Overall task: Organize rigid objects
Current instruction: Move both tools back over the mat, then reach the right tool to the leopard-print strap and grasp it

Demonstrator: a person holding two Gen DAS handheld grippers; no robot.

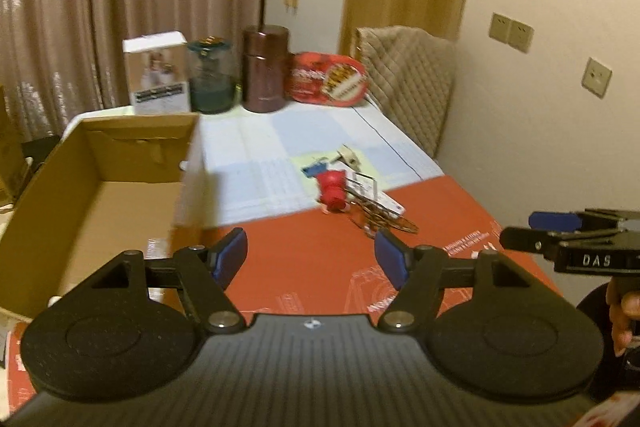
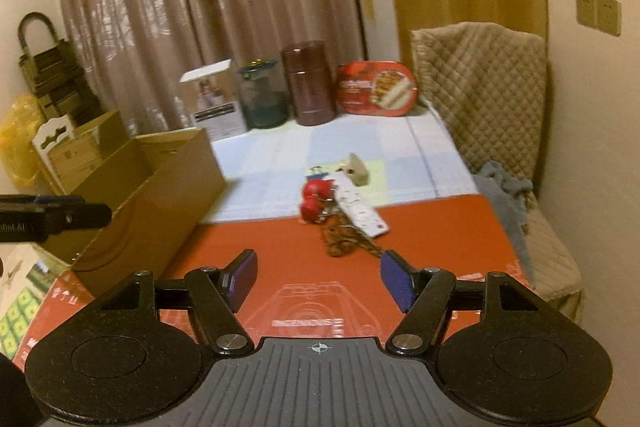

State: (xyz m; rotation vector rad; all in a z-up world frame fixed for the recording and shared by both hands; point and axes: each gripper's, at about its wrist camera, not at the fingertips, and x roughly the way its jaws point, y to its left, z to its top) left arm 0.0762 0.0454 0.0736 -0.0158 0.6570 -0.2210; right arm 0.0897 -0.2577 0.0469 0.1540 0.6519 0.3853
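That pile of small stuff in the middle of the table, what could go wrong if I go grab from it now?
The red toy, white strip and wire piece lie tangled, so lifting one may drag the others along. Both the left gripper and the right gripper are open and aimed at the pile; they could collide. The cardboard box sits close on the left, so a swing might knock its wall.

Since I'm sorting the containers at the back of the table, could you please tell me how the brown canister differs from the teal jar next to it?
The brown canister is opaque, while the teal jar is see-through glass. The brown canister stands taller than the teal jar. The canister is dark brown all over, whereas the jar has a teal lid and a greenish tint. Both are upright cylinders with lids, standing side by side in front of the curtain.
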